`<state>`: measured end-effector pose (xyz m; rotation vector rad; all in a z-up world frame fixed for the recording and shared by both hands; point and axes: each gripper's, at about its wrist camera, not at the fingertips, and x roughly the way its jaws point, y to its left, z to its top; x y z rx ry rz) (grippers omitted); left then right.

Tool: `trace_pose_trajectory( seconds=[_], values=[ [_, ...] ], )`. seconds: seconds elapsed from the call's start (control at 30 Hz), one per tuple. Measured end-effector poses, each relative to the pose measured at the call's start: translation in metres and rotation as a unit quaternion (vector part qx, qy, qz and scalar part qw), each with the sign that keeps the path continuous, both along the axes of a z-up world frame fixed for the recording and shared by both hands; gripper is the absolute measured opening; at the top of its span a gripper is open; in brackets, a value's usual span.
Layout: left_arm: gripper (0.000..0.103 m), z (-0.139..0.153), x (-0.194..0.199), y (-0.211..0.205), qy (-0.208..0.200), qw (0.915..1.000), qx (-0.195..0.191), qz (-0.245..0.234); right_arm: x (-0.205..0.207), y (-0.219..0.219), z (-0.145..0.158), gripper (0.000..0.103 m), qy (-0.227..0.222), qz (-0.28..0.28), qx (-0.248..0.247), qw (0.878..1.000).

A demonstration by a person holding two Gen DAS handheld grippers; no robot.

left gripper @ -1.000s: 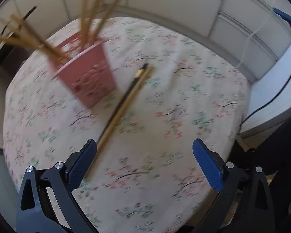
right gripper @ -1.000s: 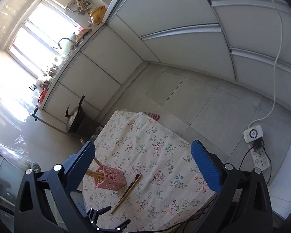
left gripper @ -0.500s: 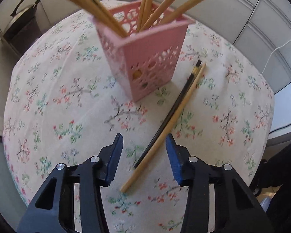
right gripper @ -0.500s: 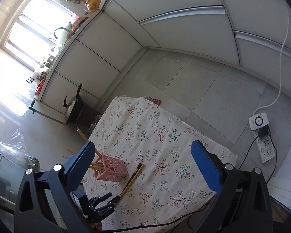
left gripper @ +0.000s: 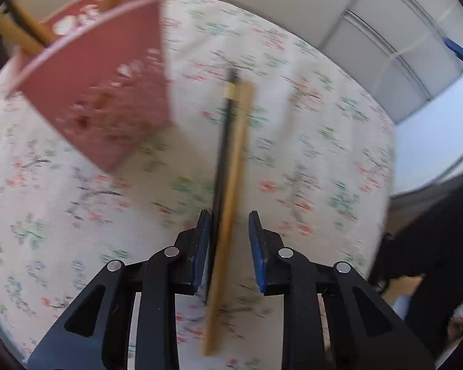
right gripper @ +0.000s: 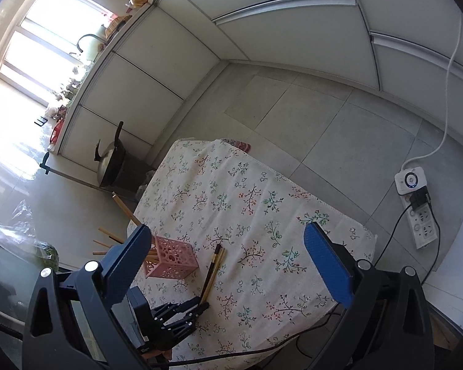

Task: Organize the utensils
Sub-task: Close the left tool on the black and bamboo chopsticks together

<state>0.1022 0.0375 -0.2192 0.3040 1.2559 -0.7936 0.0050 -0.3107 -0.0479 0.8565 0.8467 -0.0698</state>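
- Left claw closing around two chopsticks: black chopstick and bamboo chopstick, both between the pads, not pinched yet.
- The pair lies flat on the floral desk, just right of the pink holder.
- Holder has more chopsticks in it.
- Right claw released, empty, well above the holder.

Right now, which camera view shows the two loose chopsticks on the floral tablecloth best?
The left wrist view: the black chopstick and wooden chopstick lie large, though blurred, between the closing left gripper. The right wrist view shows the pair small but sharp, beside the pink basket.
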Motion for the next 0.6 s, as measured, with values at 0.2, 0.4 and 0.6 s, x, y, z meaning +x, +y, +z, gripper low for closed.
trace_pose_trajectory(
  seconds=[0.2, 0.4, 0.6],
  values=[
    [0.024, 0.014, -0.015, -0.005, -0.008, 0.9997, -0.023, 0.007, -0.004, -0.003, 0.002, 0.096, -0.005, -0.002, 0.005, 1.000],
    [0.024, 0.017, -0.018, 0.009, -0.011, 0.9981, 0.014, 0.059, -0.005, -0.006, 0.002, 0.096, -0.007, -0.002, 0.014, 1.000],
    [0.024, 0.006, -0.037, -0.011, -0.012, 0.9986, 0.049, 0.019, -0.006, -0.004, 0.004, 0.096, -0.011, 0.005, 0.015, 1.000]
  ],
)
